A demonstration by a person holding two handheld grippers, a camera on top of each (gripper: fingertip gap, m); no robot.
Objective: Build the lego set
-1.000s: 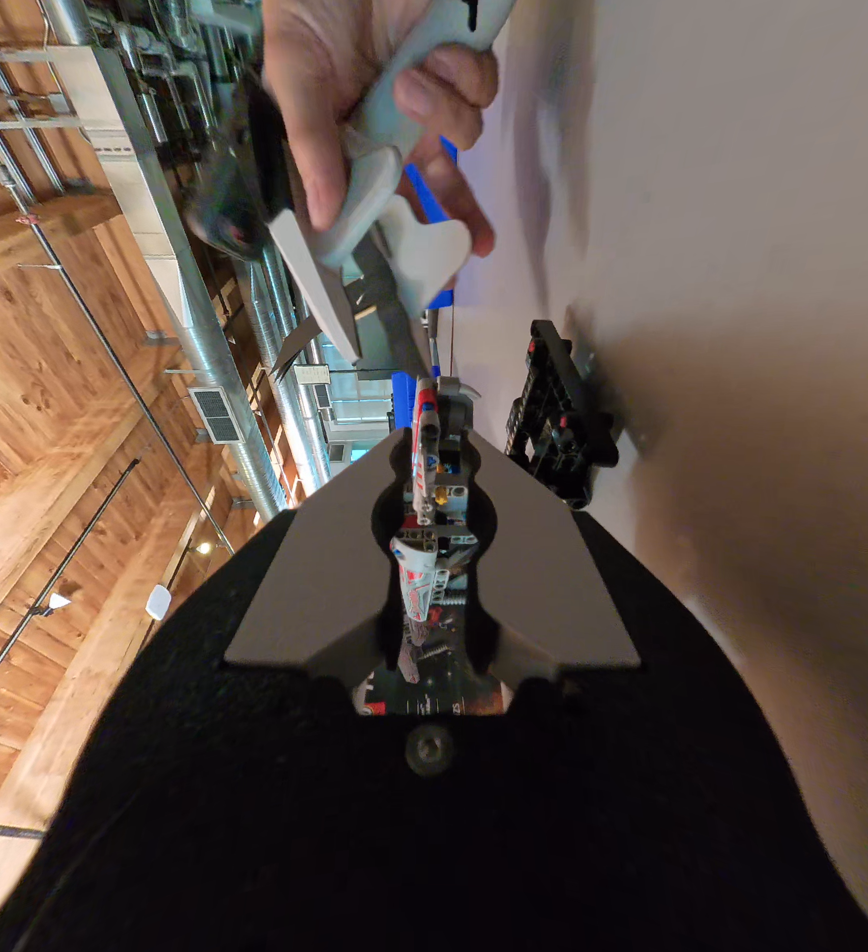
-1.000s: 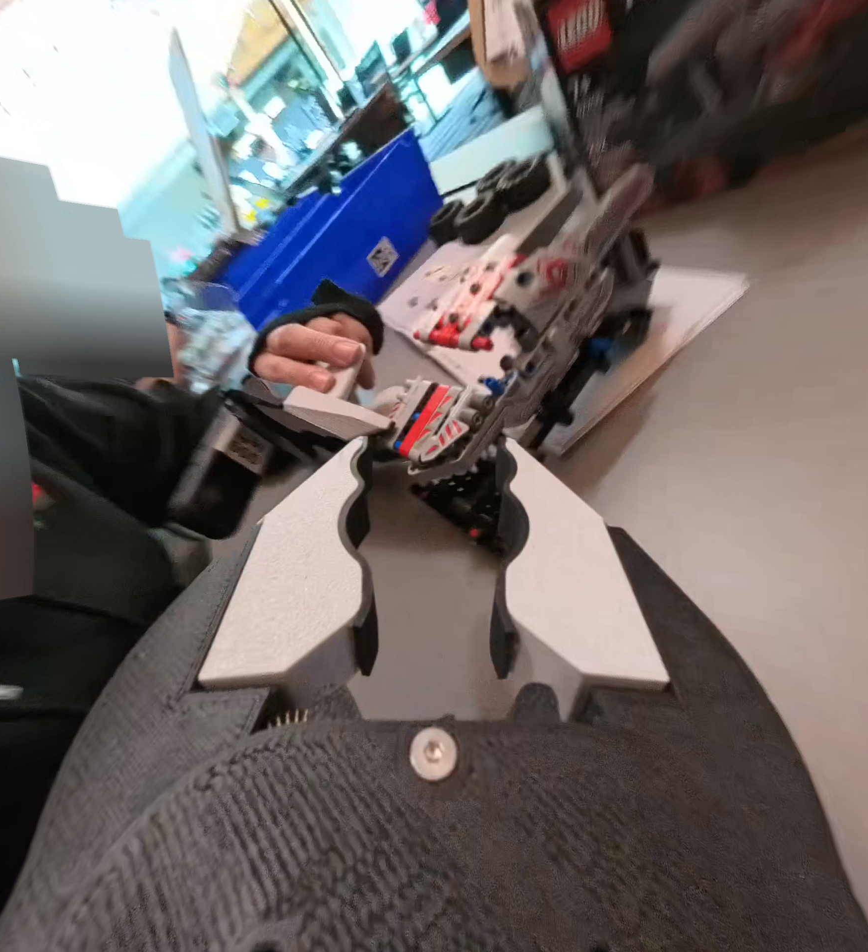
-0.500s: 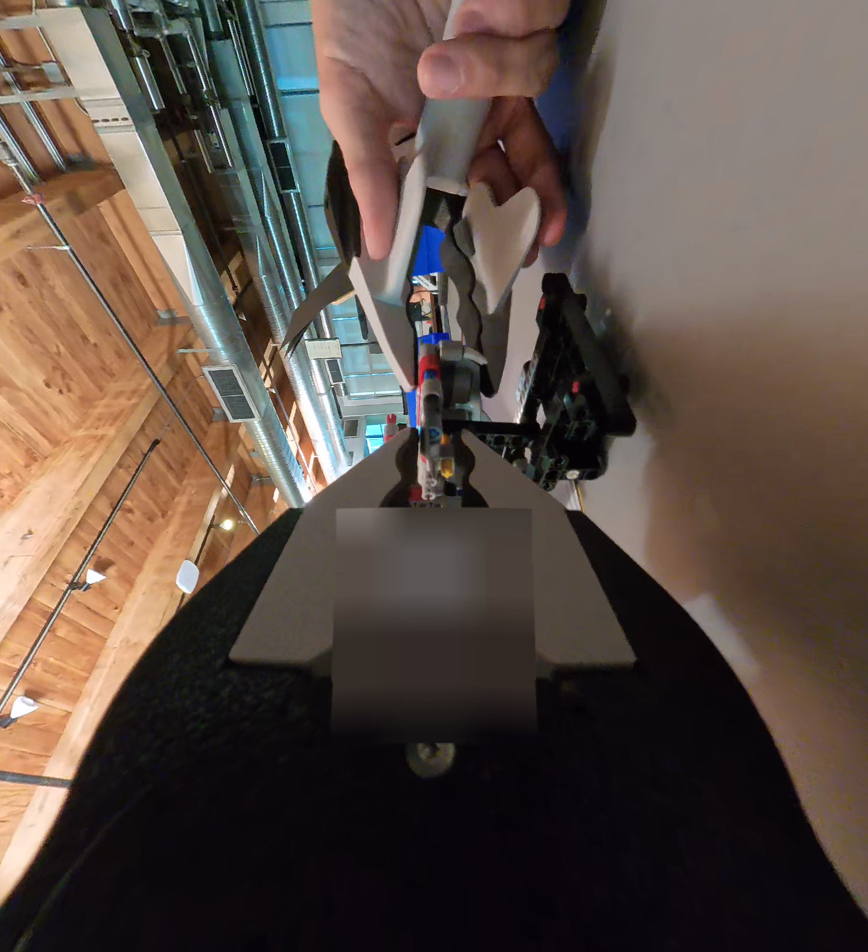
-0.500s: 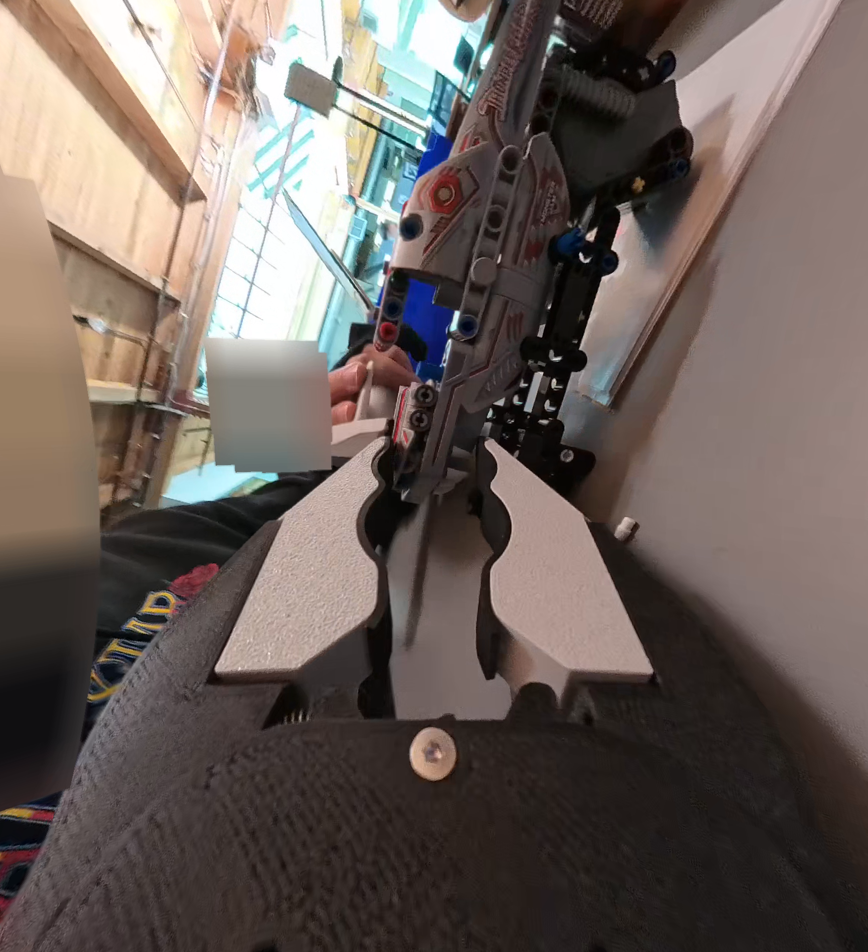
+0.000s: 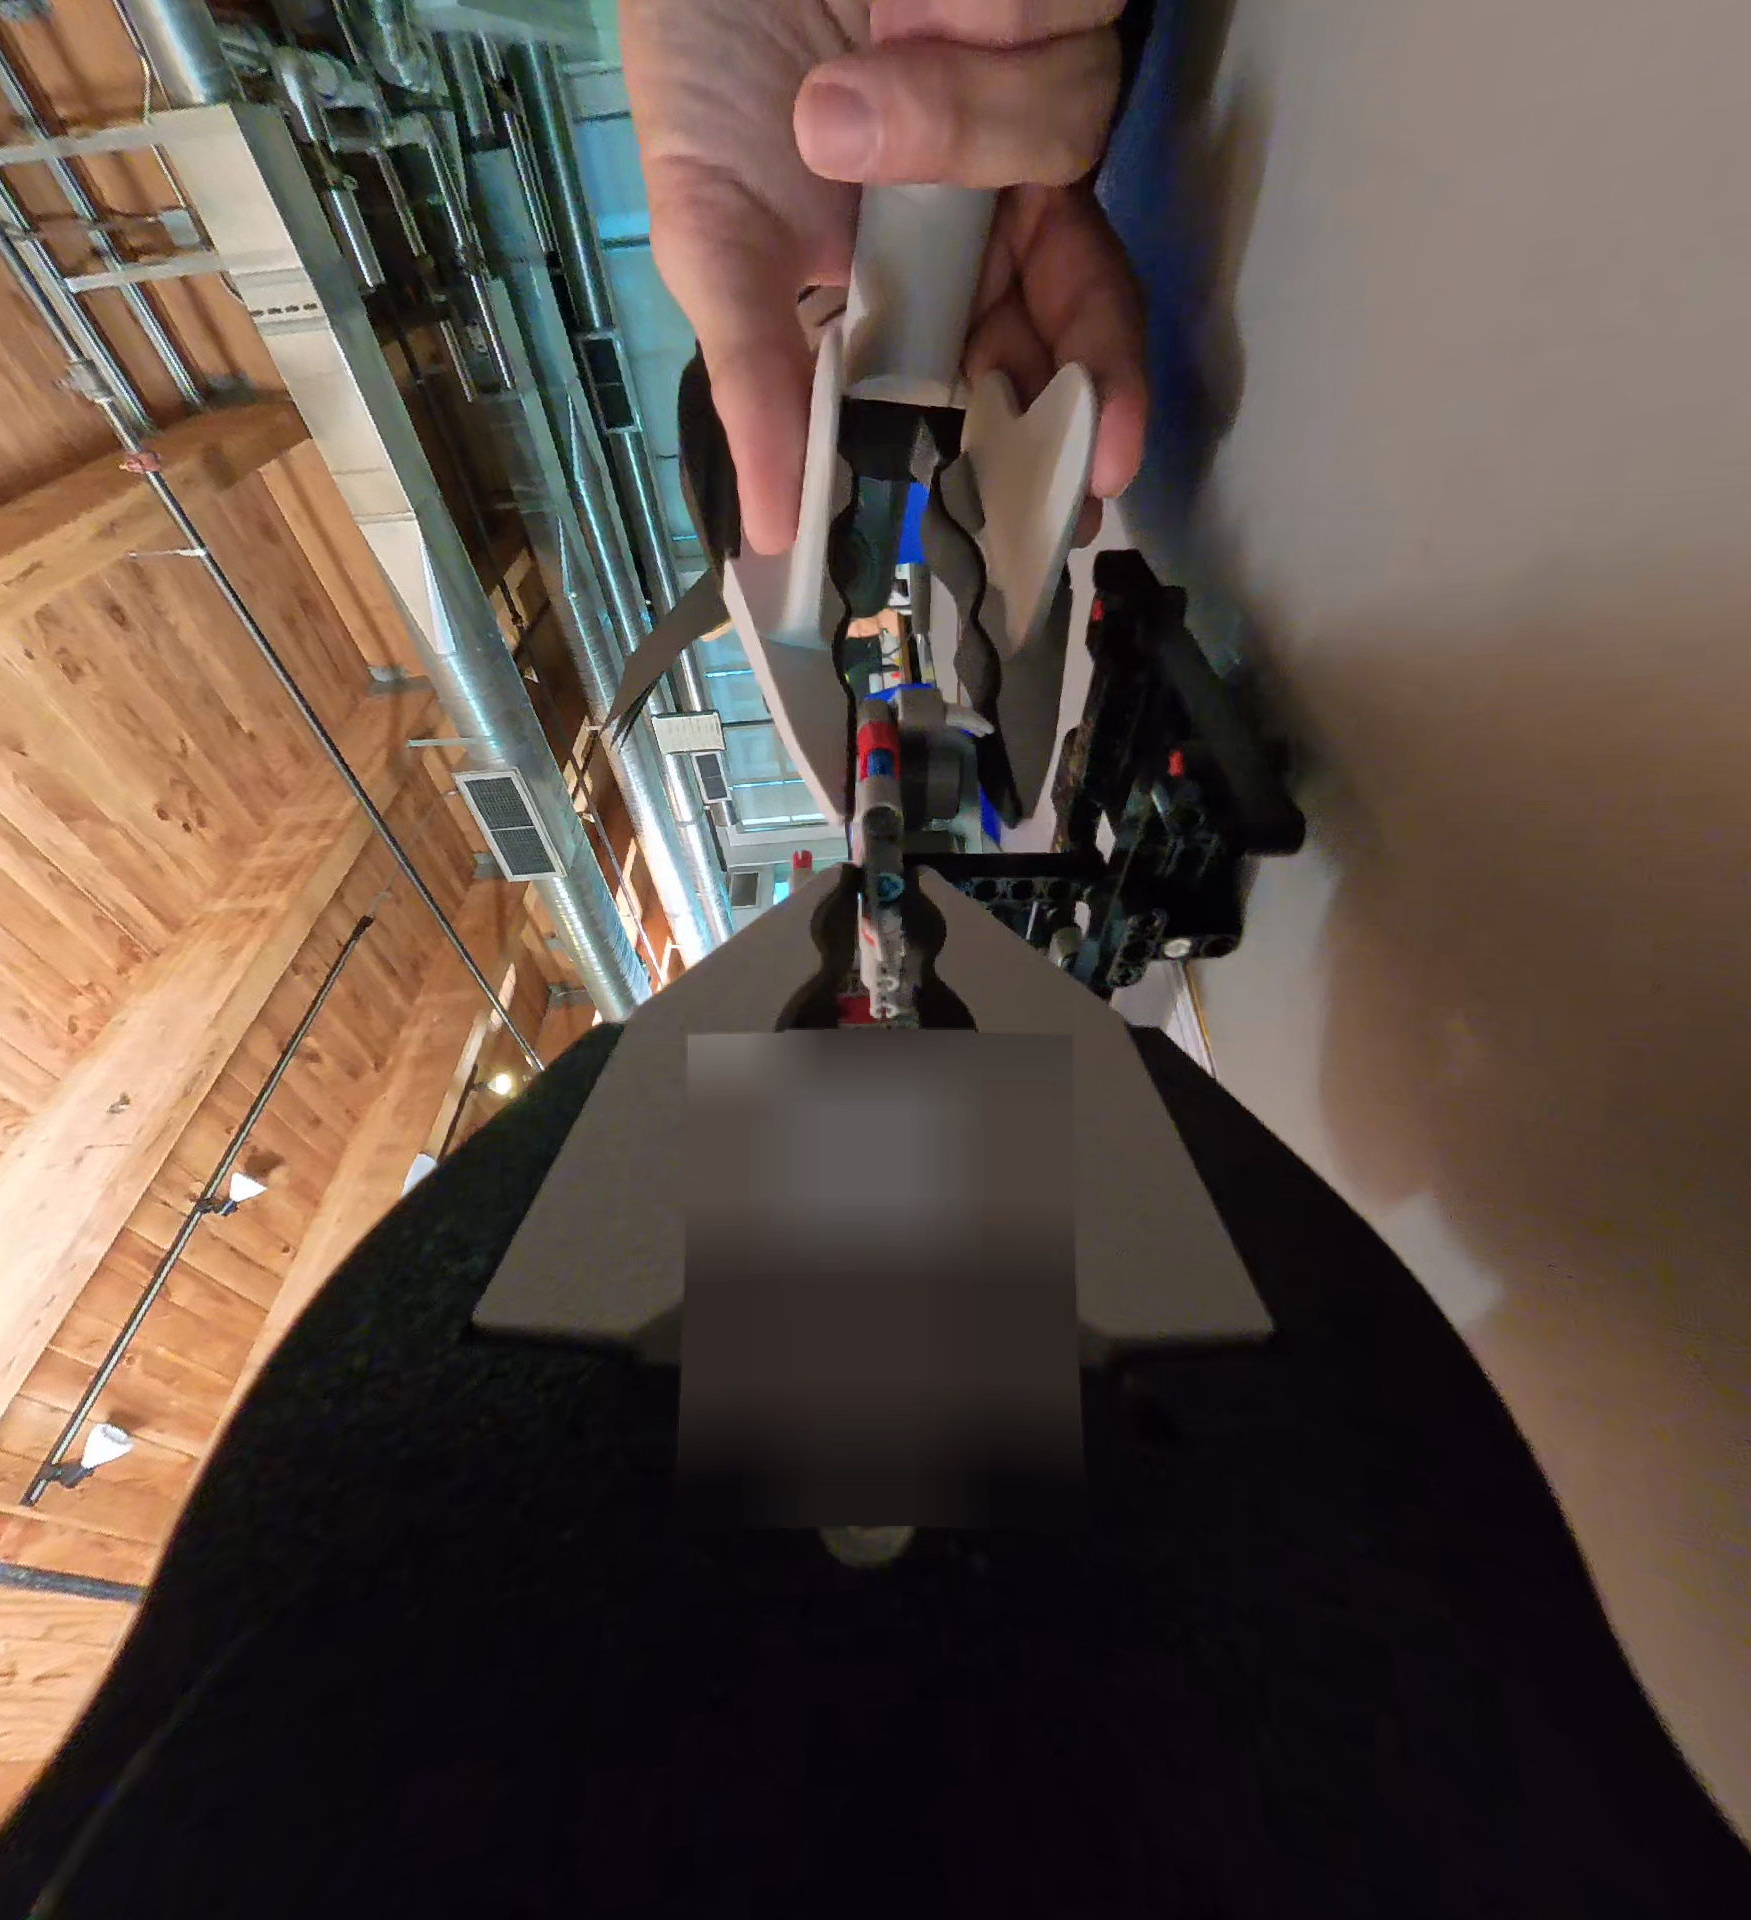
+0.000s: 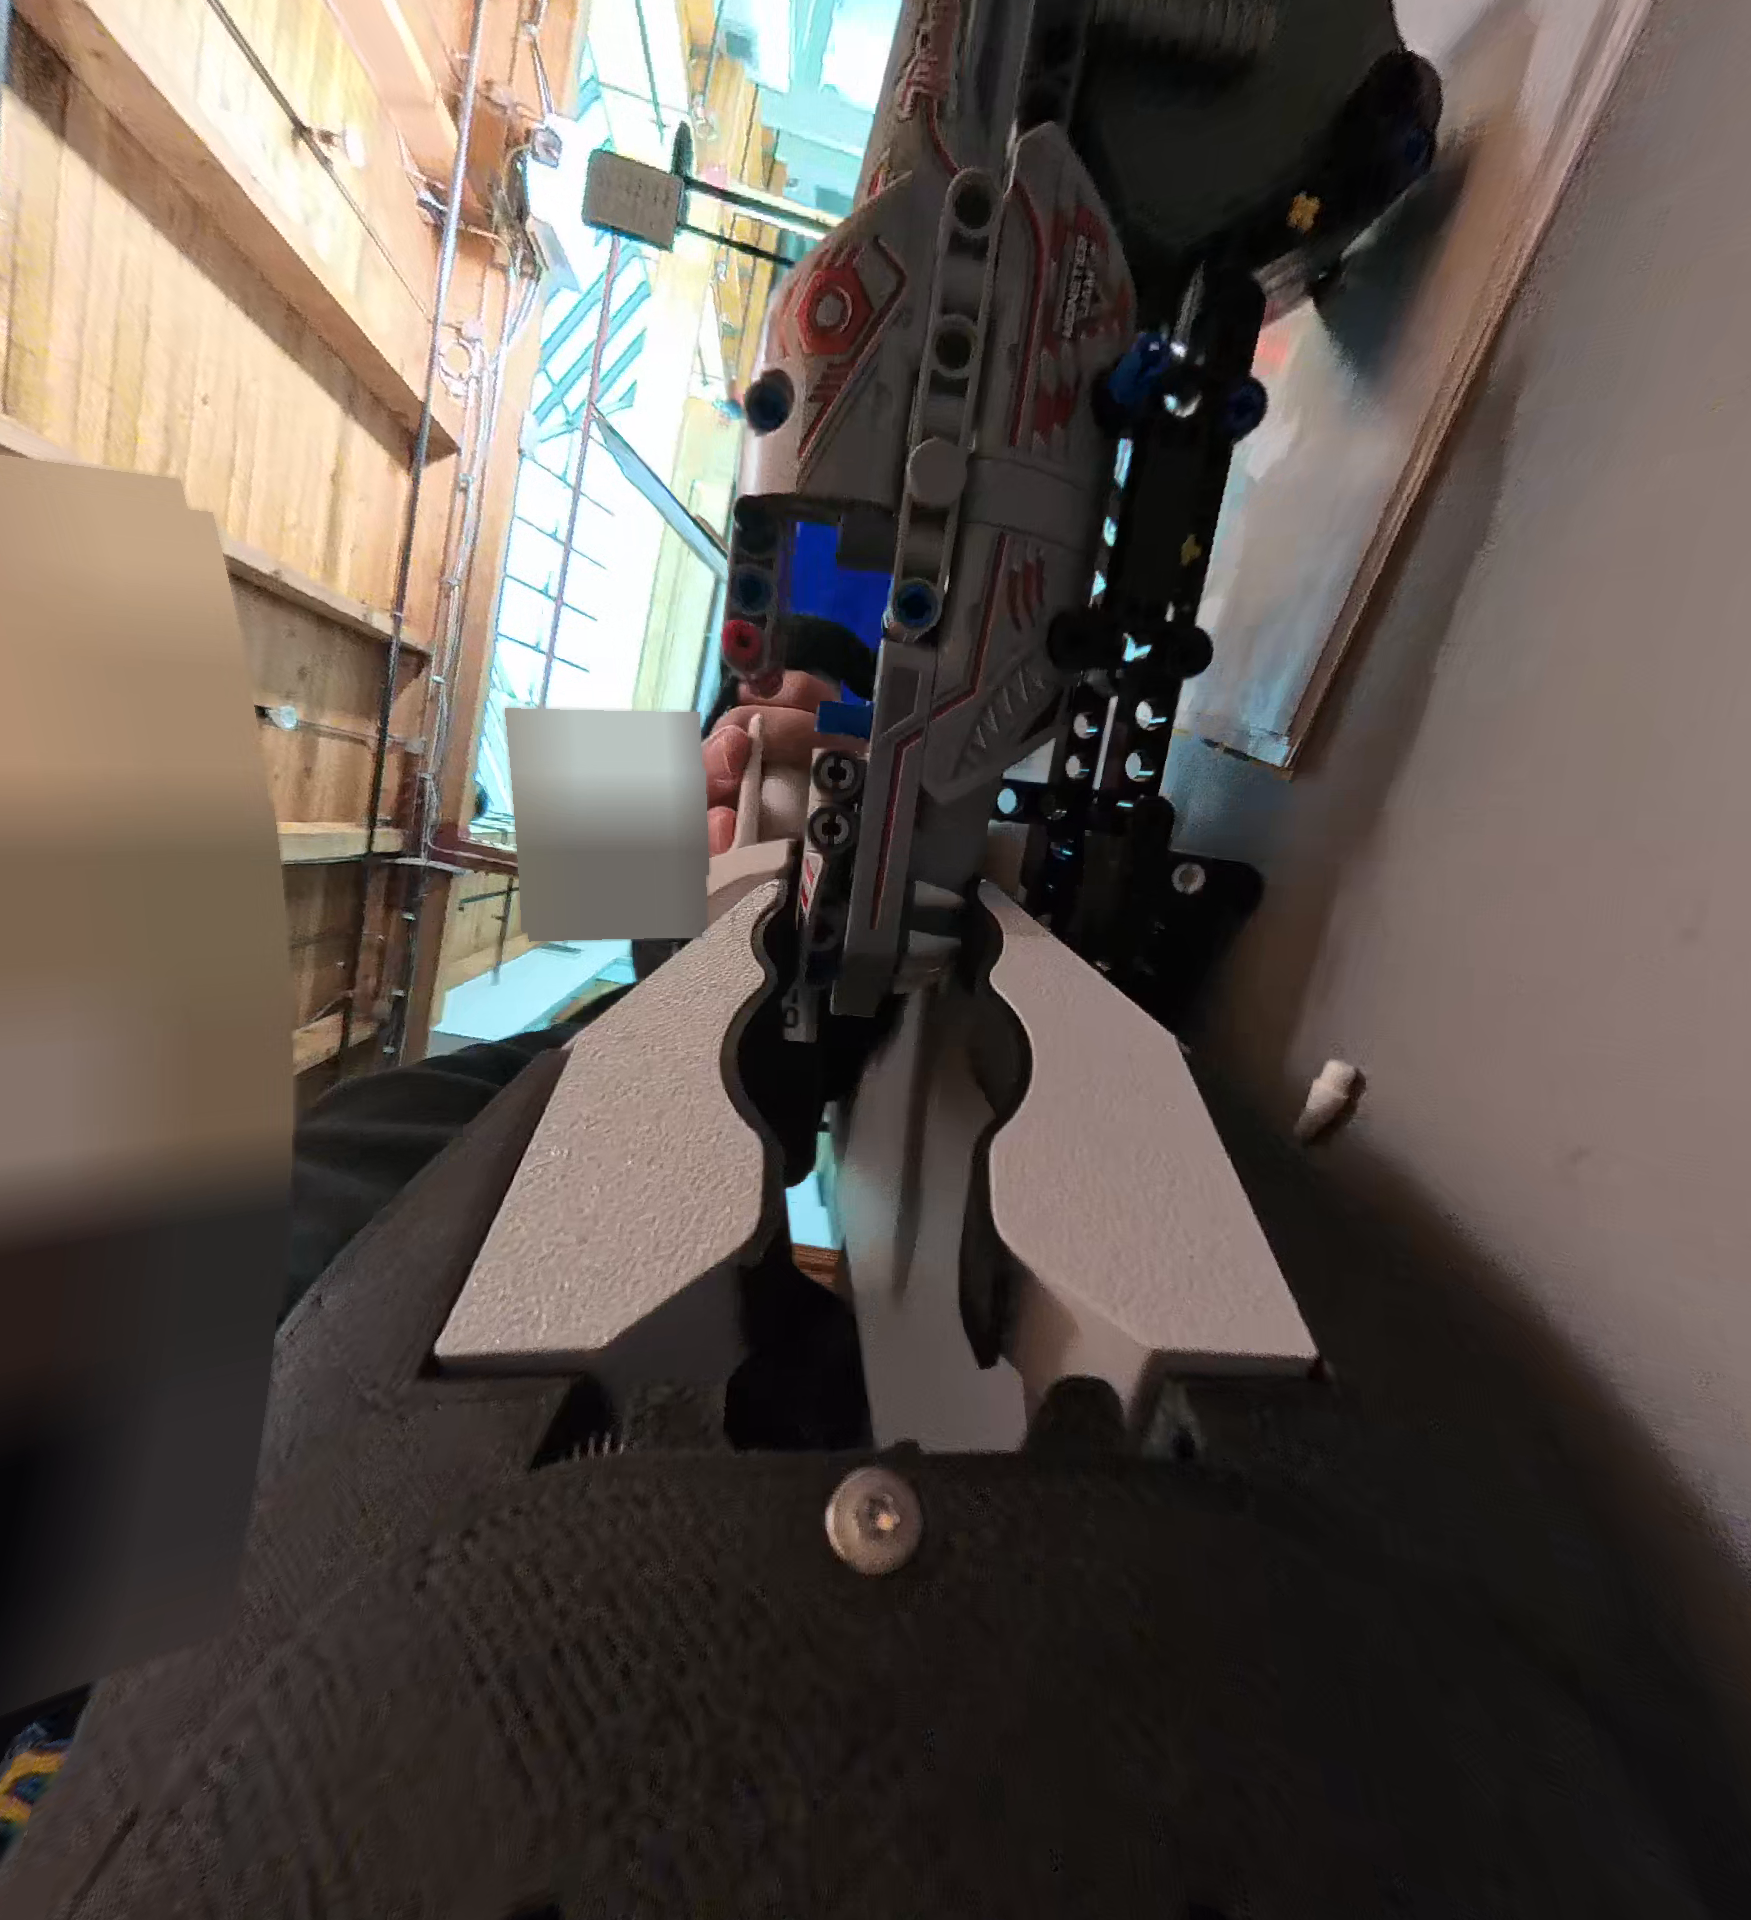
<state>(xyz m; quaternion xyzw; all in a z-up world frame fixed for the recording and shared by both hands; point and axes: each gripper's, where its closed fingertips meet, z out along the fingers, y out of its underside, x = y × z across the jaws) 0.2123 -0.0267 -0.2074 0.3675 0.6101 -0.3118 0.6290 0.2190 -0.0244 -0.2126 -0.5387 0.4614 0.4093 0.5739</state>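
Note:
The lego model, a grey vehicle body panel with red markings on a black chassis, stands tipped on its side against the table. My right gripper is shut on the panel's near end, with both fingertips against it. In the left wrist view my left gripper is shut on the thin white and red edge of the same model. A blur patch covers the rear of its fingers. The right gripper faces it from above, held by a hand. The black chassis sticks out to the right.
The grey table fills the right side of both views. An instruction booklet lies behind the model. A small white piece lies on the table near my right fingers. A hand holds the left gripper beyond the model. My two grippers' fingertips are within a few centimetres of each other.
Both views have rolled as the model was tipped up off the table. My right gripper moved from open and short of the model onto its end, with its fingers narrowed around it.

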